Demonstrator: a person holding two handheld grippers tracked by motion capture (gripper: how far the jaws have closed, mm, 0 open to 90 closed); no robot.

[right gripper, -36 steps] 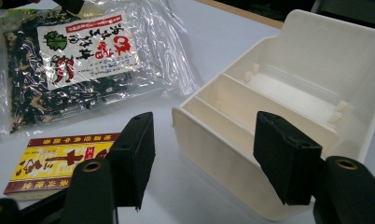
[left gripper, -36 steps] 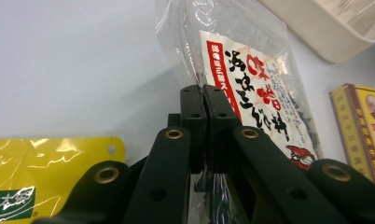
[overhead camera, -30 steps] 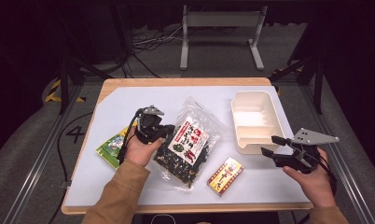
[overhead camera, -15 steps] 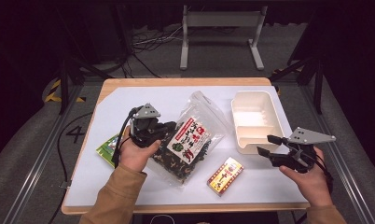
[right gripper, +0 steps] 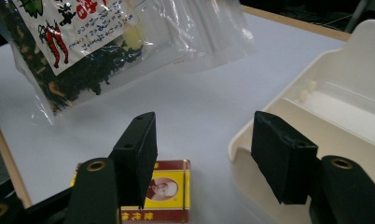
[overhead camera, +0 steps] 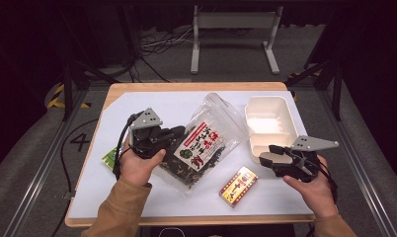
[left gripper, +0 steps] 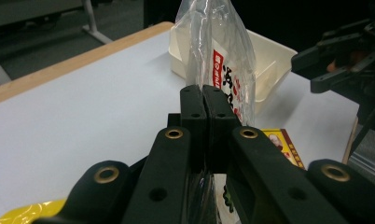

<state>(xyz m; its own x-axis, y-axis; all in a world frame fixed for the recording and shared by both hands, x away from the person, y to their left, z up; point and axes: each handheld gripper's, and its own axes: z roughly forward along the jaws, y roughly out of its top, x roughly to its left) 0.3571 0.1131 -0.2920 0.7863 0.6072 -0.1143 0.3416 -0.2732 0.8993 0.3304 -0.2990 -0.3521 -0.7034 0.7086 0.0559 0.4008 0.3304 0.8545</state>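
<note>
One seaweed bag [overhead camera: 206,143] higher off the table [overhead camera: 137,197] than before

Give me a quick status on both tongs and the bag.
Left tongs shut on clear plastic bag of dark dried food, lifted. Right tongs open, empty, beside cream plastic tray. Red-yellow box below bag.

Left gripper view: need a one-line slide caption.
Left gripper shut on the edge of a clear snack bag, with the cream tray behind it on the white table.
</note>
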